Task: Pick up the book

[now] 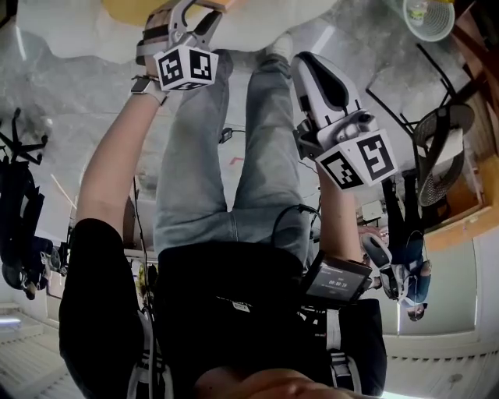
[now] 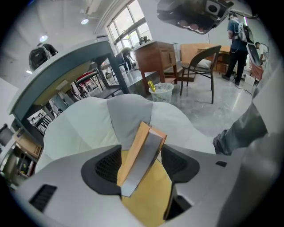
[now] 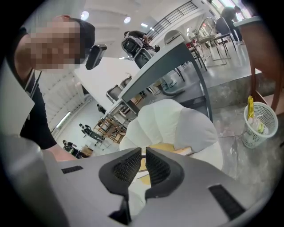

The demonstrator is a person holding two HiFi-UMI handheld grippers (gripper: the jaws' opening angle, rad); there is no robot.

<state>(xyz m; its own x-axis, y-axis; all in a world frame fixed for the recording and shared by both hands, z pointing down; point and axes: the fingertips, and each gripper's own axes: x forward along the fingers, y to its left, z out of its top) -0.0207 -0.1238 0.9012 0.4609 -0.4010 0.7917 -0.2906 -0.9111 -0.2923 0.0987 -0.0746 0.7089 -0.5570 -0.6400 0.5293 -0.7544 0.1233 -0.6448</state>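
Okay, my left gripper was clamped on the book, its long edge pointing far, away from me, over the white cushion. My right gripper, jaws nearly together and empty, hung right, the book just beyond its tips.

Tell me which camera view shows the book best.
The left gripper view: the book stands tilted between the jaws of the left gripper, its orange cover and page edges plain to see. The right gripper view shows only a yellow strip of it. The head view shows just an orange edge at the top.
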